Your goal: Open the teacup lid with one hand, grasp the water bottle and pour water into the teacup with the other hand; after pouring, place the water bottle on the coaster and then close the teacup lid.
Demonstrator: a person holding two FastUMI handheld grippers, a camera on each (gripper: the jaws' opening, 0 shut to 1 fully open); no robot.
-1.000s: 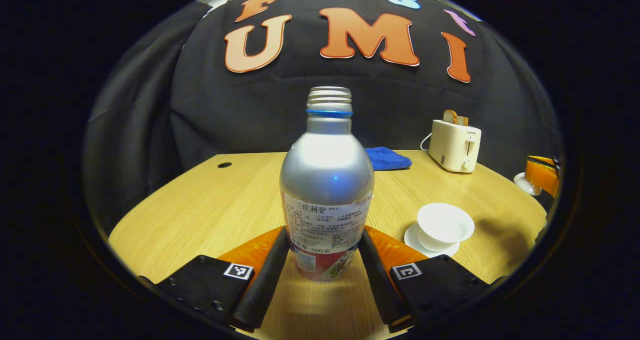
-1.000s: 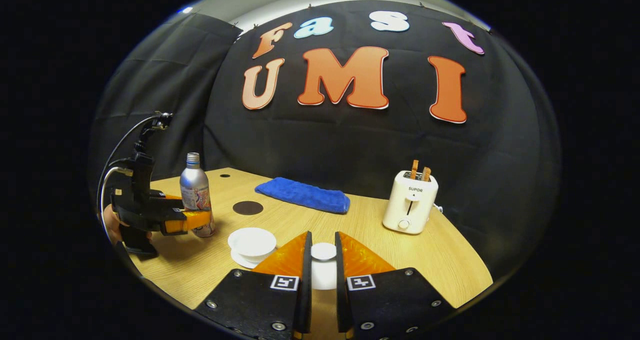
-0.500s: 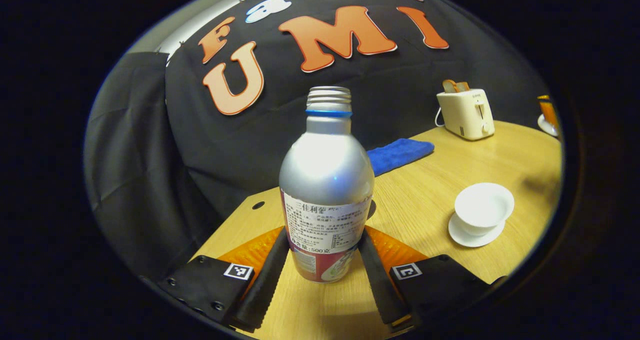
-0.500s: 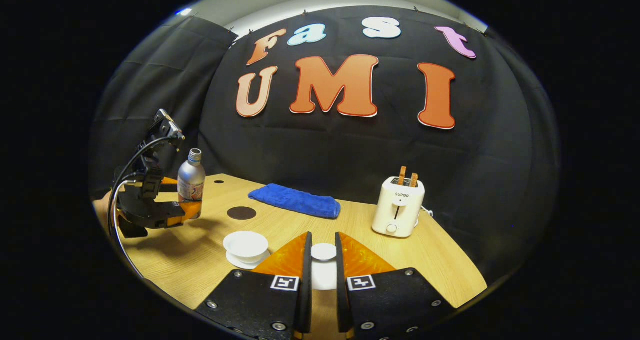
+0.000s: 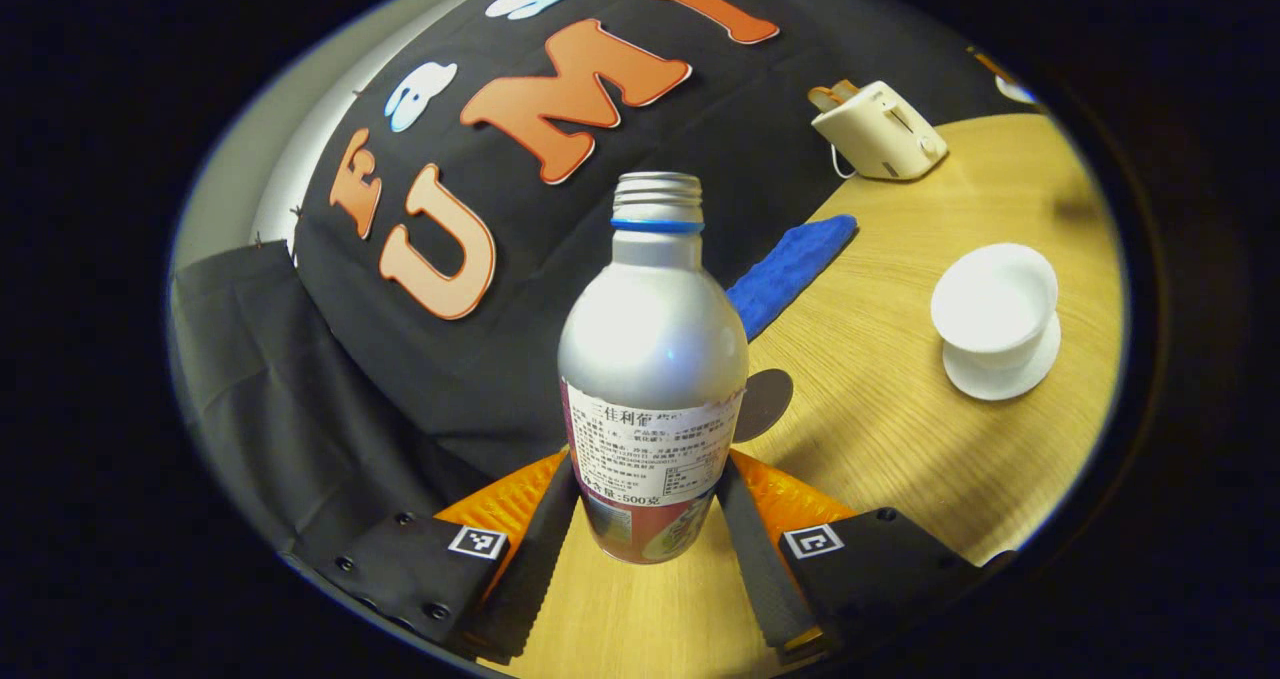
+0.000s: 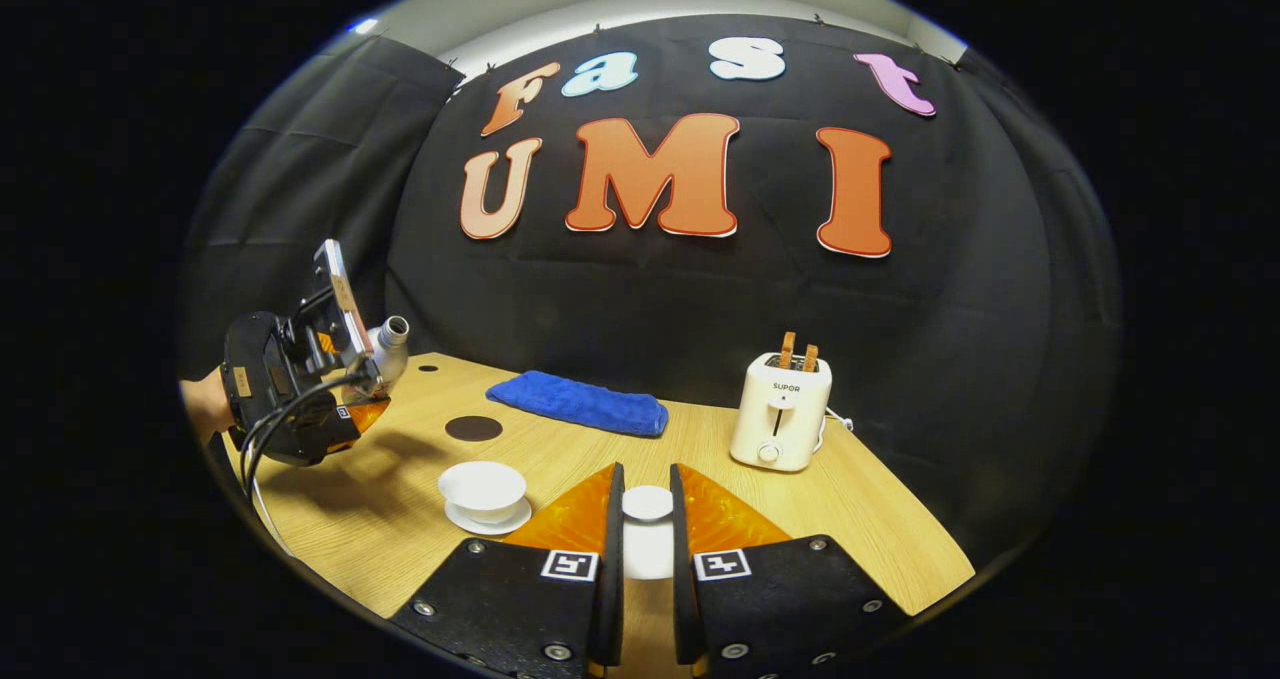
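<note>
Here the wooden desk carries everything: a cream toaster and a folded blue towel at the back, and nearer the front the open white teacup on its saucer, with the dark round coaster just behind it. The silver water bottle is off the desk, clamped low on its body between both fingers of the left hand-held gripper. In the right gripper view that bottle is tipped over, its long axis leaning with the uncapped mouth toward the cup, which lies below and to that mouth's side, still apart from it. The left hand is the nearer one to the cup. The right hand-held gripper is closed on the small white teacup lid, held clear of the cup. Pouring looks about to start; the mouth likely needs to come over the bowl before tilting further, or water would land on the desk.
</note>
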